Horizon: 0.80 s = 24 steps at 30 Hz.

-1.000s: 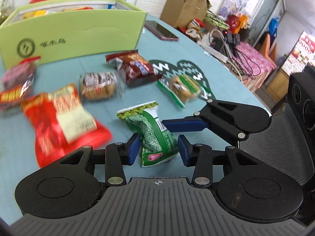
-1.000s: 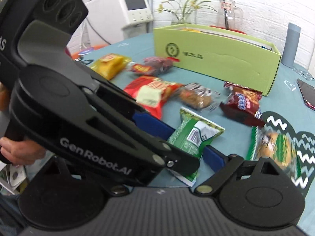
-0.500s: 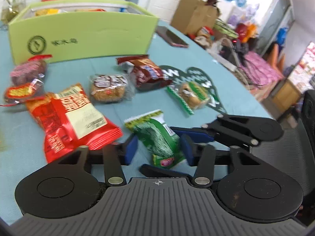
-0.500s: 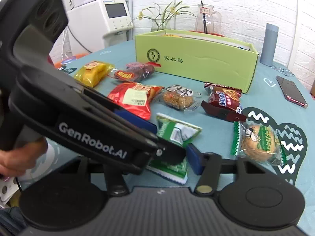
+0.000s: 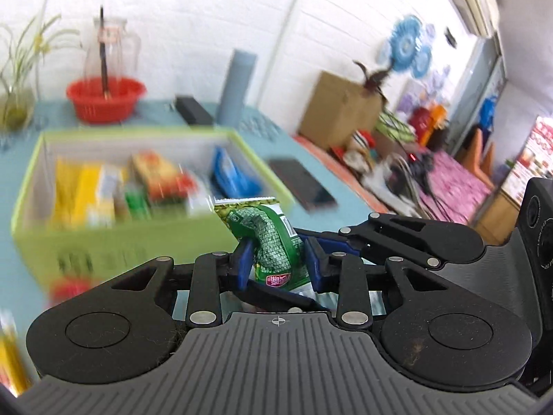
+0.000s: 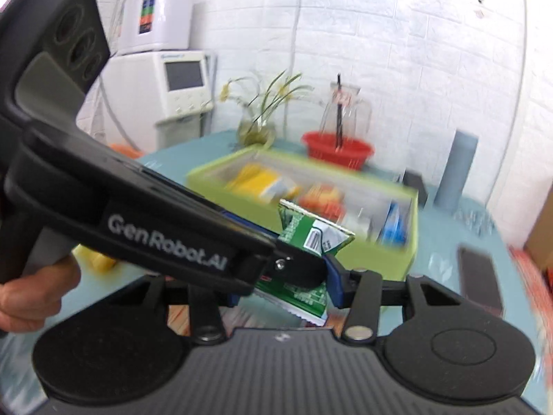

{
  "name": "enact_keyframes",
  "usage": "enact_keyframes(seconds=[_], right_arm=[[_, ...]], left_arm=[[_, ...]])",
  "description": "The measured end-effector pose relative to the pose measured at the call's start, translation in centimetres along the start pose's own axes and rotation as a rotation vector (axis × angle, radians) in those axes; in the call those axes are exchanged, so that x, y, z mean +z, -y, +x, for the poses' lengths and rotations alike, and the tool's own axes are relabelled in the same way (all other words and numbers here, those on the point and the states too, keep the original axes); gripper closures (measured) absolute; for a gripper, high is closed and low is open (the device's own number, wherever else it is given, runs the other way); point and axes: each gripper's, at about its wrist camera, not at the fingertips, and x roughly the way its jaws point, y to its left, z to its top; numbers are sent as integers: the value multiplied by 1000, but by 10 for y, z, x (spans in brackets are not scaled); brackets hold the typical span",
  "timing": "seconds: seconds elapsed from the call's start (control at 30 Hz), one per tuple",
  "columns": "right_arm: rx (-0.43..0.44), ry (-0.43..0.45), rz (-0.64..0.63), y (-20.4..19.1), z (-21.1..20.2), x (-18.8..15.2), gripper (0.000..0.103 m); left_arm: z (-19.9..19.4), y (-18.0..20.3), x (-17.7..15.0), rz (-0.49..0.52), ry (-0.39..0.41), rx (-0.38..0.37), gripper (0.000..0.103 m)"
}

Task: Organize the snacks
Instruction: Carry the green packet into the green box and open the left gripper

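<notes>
A green snack packet (image 5: 273,242) is pinched between the blue pads of my left gripper (image 5: 276,263) and held up in the air. My right gripper (image 6: 287,276) is shut on the same green packet (image 6: 307,242) from the other side; the left gripper's body crosses in front of it. Beyond the packet stands the open lime-green box (image 5: 31,204) with several snack packs inside. The box also shows in the right wrist view (image 6: 390,263).
A red basket (image 5: 105,98) with a glass jug, a grey cylinder (image 5: 236,88) and a plant vase stand behind the box. A dark phone (image 5: 302,185) lies on the teal table right of the box. Red and yellow snacks lie blurred at lower left.
Both grippers have closed on the green packet and lifted it off the table. The views have swung up and now look over into the open box.
</notes>
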Motion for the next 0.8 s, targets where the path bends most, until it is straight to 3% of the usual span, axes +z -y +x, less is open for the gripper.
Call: enact_keyframes(seconds=[0.2, 0.4, 0.47, 0.53, 0.6, 0.8], right_arm=[[23, -86, 33, 52, 87, 41, 47], [81, -184, 76, 66, 136, 26, 36], [94, -176, 110, 70, 135, 23, 35], [65, -160, 100, 66, 131, 24, 26], [42, -114, 81, 62, 117, 27, 1], [14, 39, 81, 43, 26, 17, 1]], left_arm=[[64, -45, 57, -54, -25, 52, 95], [112, -79, 51, -101, -104, 81, 94], [107, -86, 50, -125, -76, 72, 80], [97, -87, 53, -152, -43, 56, 50], [82, -82, 55, -147, -1, 67, 38], [16, -47, 38, -101, 110, 63, 17]])
